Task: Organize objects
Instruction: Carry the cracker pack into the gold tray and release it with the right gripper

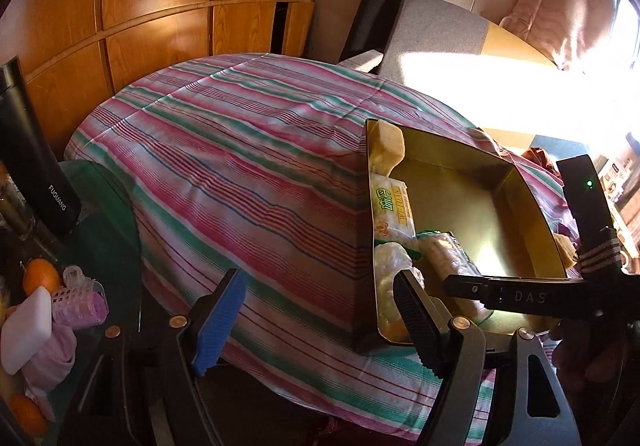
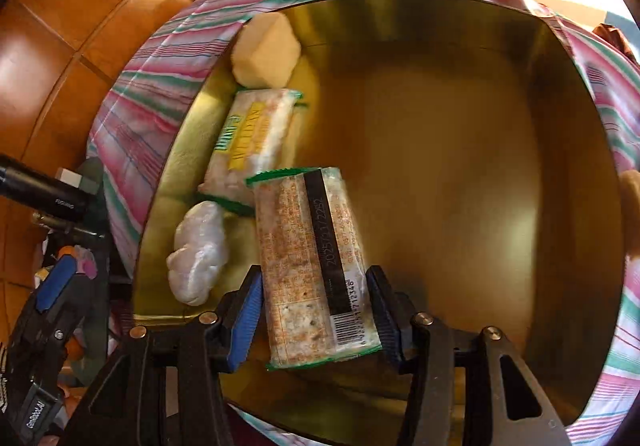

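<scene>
Striped cloth (image 1: 248,150) | gold tin (image 2: 440,150) | right fingers (image 2: 316,316) clamp crinkly cracker packet (image 2: 316,266) | left fingers (image 1: 316,320) apart, empty

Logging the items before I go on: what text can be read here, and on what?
"FUGUANG": black flask.
"DAS": right hand-held gripper.
"GenRobot.AI": left hand-held gripper.
"712348", partial barcode number: held cracker packet.
Yellow label on the other packet: too blurred.
</scene>
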